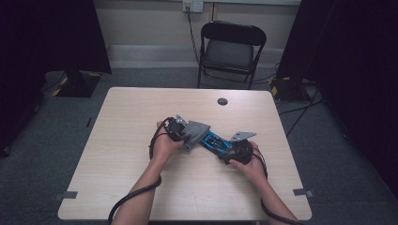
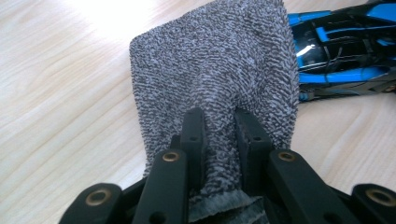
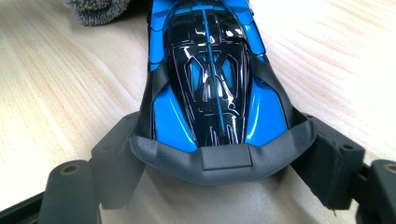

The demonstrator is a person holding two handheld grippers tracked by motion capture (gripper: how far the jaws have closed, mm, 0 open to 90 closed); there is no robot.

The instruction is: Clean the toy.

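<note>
Toy car (image 3: 212,79) between right hand-held gripper (image 3: 219,154) jaws

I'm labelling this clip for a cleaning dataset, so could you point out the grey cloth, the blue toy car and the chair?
grey cloth (image 2: 210,70): left gripper view, middle of its knit surface.
blue toy car (image 3: 210,79): right gripper view, glossy black roof.
chair (image 1: 230,54): high view, seat cushion.

The table (image 1: 141,140) is viewed from above; the cloth (image 2: 210,70) and toy car (image 3: 210,93) are seen close from both gripper cameras.
</note>
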